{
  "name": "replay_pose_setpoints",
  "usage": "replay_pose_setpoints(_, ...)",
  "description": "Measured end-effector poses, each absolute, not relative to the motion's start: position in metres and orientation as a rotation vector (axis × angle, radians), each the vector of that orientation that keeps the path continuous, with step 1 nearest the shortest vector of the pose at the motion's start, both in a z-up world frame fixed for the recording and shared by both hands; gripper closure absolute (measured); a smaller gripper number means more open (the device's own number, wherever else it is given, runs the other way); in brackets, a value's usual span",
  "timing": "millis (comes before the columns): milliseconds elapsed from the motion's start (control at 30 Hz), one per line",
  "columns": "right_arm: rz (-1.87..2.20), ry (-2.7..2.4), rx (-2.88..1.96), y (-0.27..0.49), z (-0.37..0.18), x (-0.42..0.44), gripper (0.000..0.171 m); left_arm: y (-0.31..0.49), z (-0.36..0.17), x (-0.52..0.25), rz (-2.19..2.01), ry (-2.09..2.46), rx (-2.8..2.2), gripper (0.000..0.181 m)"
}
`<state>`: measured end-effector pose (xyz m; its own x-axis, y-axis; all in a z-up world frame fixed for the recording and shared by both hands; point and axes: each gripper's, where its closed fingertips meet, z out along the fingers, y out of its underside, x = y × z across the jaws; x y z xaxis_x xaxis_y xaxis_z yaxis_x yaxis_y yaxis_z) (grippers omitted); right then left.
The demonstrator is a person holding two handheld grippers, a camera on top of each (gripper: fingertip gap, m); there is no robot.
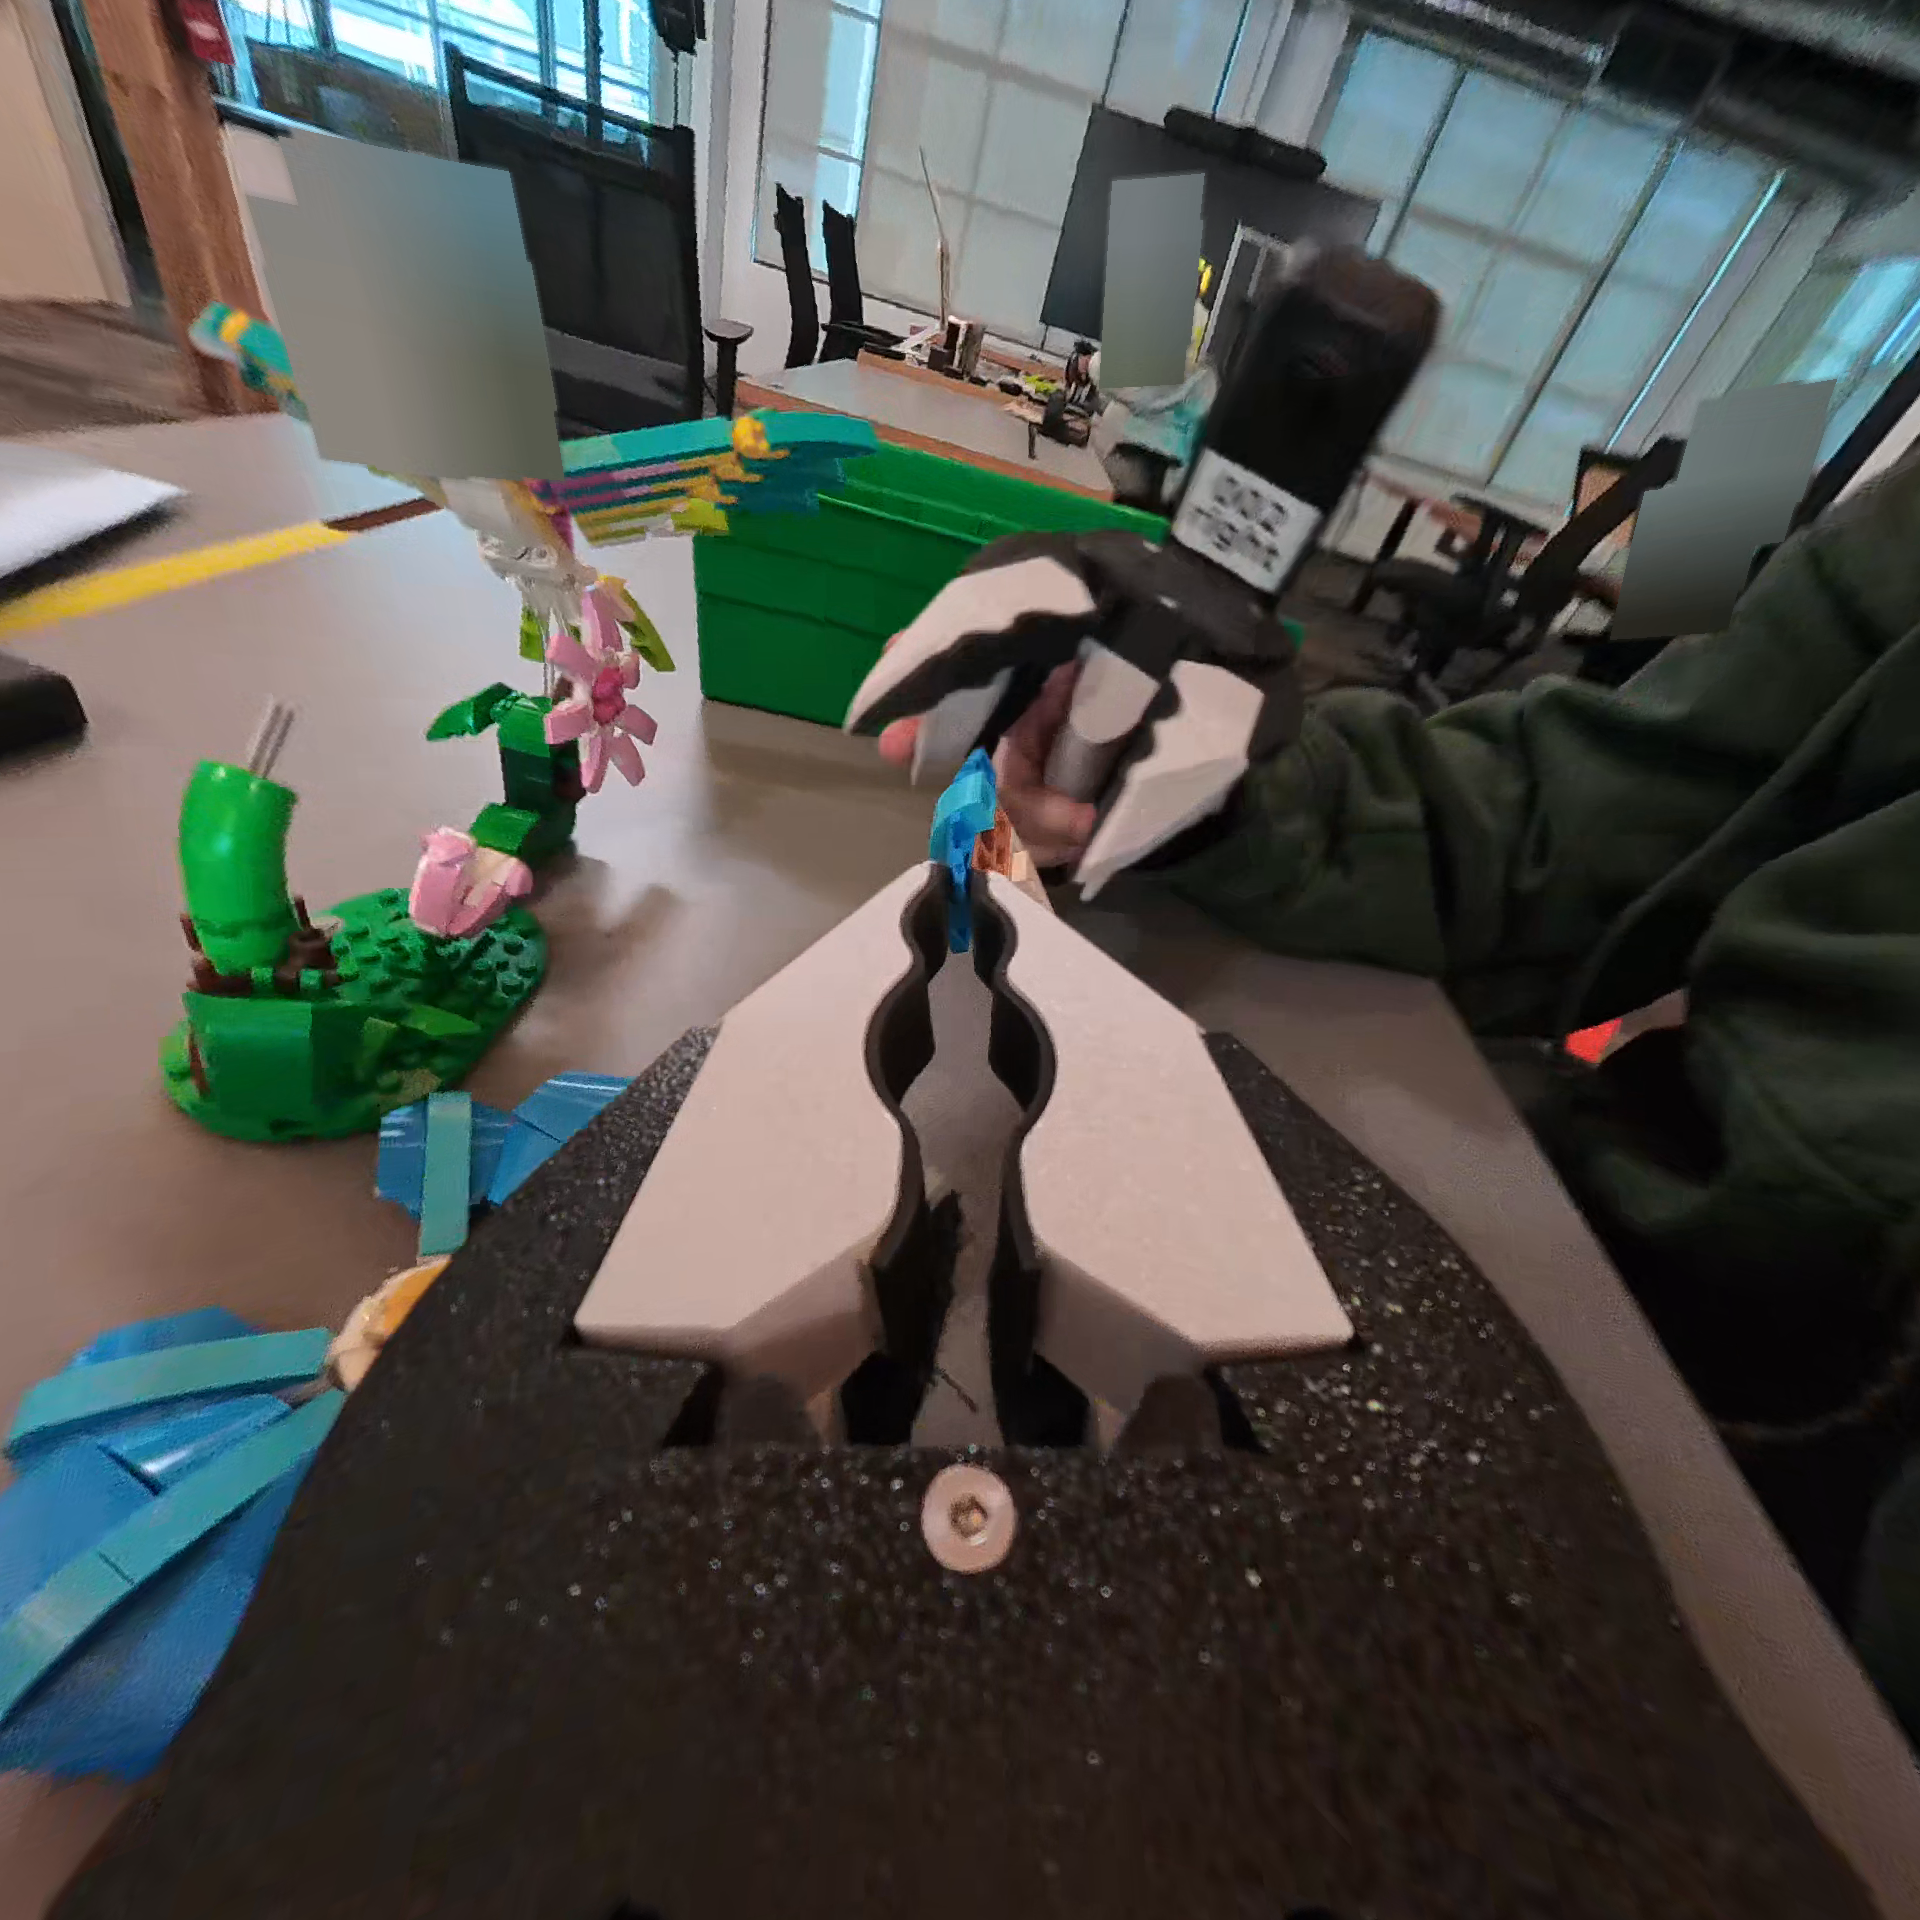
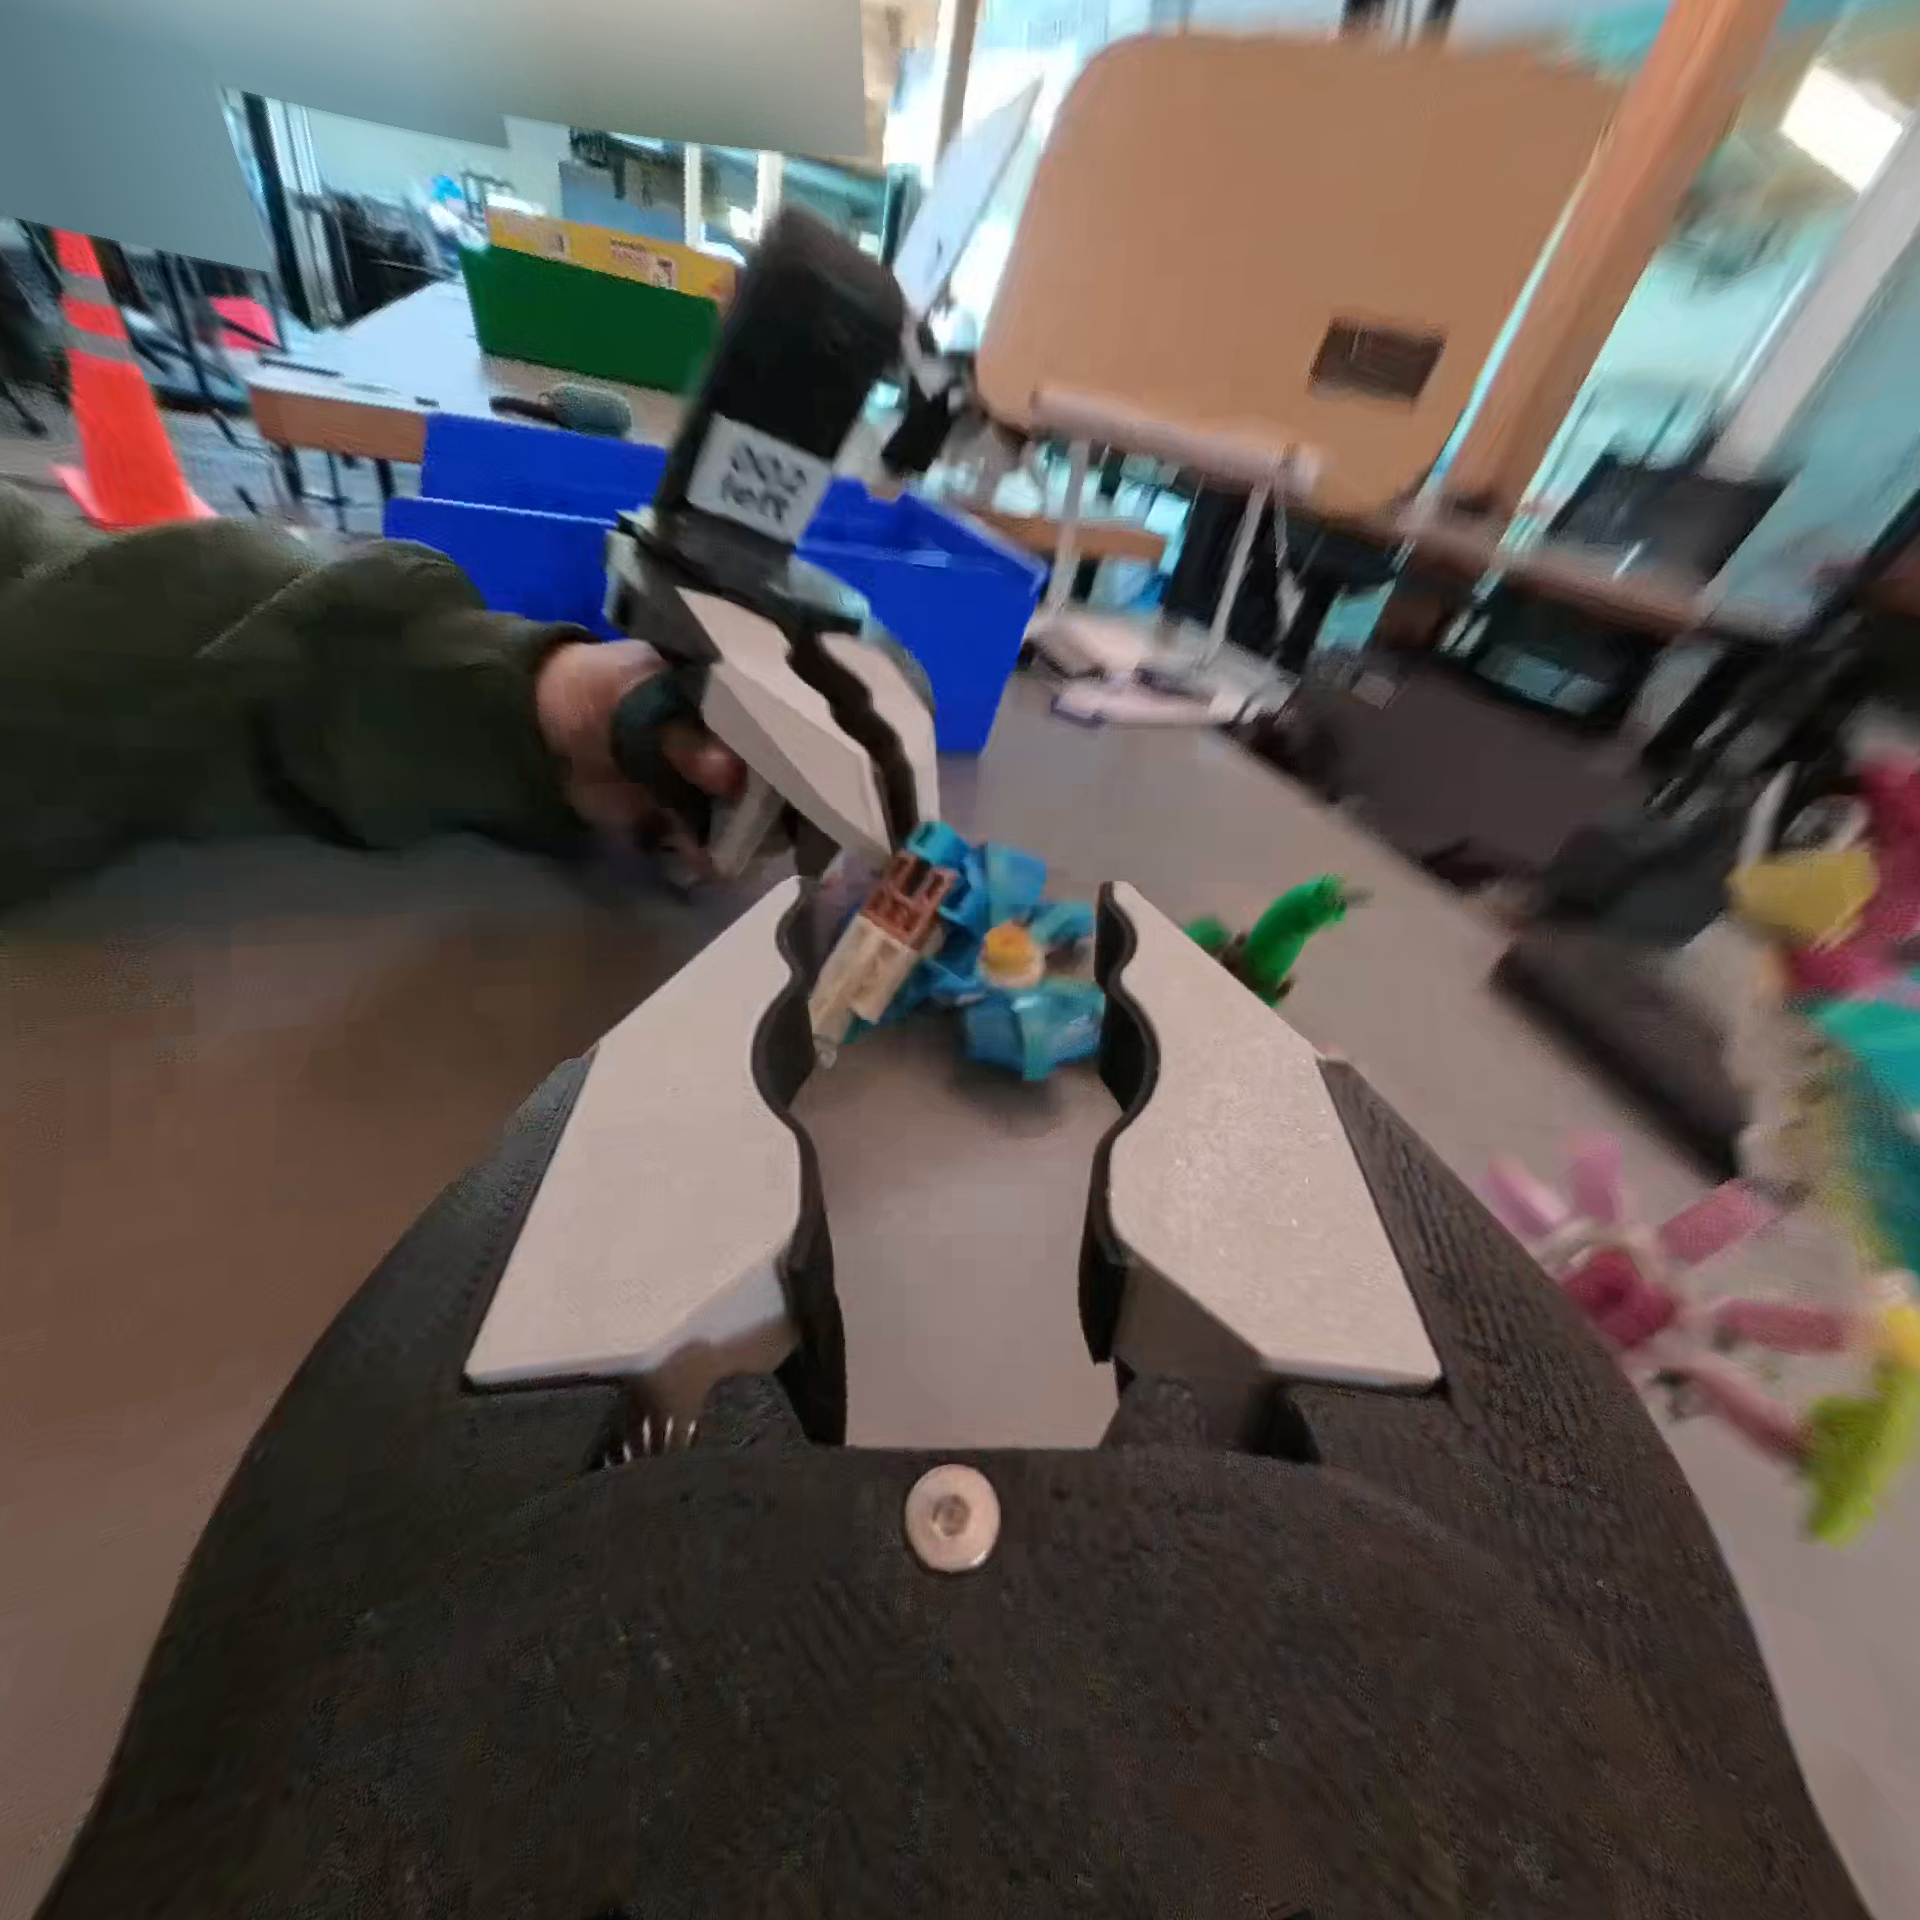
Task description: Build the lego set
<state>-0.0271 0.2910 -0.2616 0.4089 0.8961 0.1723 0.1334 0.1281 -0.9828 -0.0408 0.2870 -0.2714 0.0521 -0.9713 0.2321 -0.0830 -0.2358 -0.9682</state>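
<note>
Left claw (image 1: 961,899): jaws nearly together, tips pinched on a small blue brick piece (image 1: 961,842) that stands up from the tips at twelve o'clock; in the right wrist view this piece shows as a blue, brown and white cluster hanging under the left claw's tips. Judged light, rigid and smooth, built of press-fit parts liable to separate if squeezed or twisted; best taken across flat opposed faces near its solid middle, not by the thin projecting ends. Right claw (image 2: 951,914): jaws wide apart, holding nothing, aimed at the held piece, which sits at eleven o'clock just beyond its tips. A person's hand (image 1: 1039,790) in a dark green sleeve (image 1: 1507,831) carries it. Beyond, on the grey surface (image 1: 727,831): loose blue brick assembly (image 2: 1023,997) with a round yellow and white part on top, lying flat at twelve o'clock from the right claw, near the held piece; whether the two touch cannot be told. Green brick base (image 1: 343,997) with a curved green stem and pink flowers (image 1: 603,696), at ten o'clock from the left claw, well apart. Teal and multicoloured brick wing (image 1: 717,473) raised above it. Green bin (image 1: 831,603) at twelve o'clock, farther back. Blue bins (image 2: 520,499) behind the left claw in the right wrist view.
</note>
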Motion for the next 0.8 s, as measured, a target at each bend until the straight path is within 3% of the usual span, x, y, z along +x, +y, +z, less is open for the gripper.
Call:
replay_pose_setpoints(167,0.917,-1.097,-1.493,0.281,-0.286,-0.037,0.152,0.280,-0.278,-0.037,-1.145,1.248,-1.417,0.181)
replay_pose_setpoints(567,0.929,-1.199,-1.485,0.273,-0.294,-0.029,0.157,0.273,-0.290,-0.031,-1.074,1.345,-1.401,0.181)
replay_pose_setpoints(800,0.808,-1.392,-1.409,0.263,-0.305,-0.020,0.157,0.263,-0.300,-0.024,-0.796,1.525,-1.276,0.181)
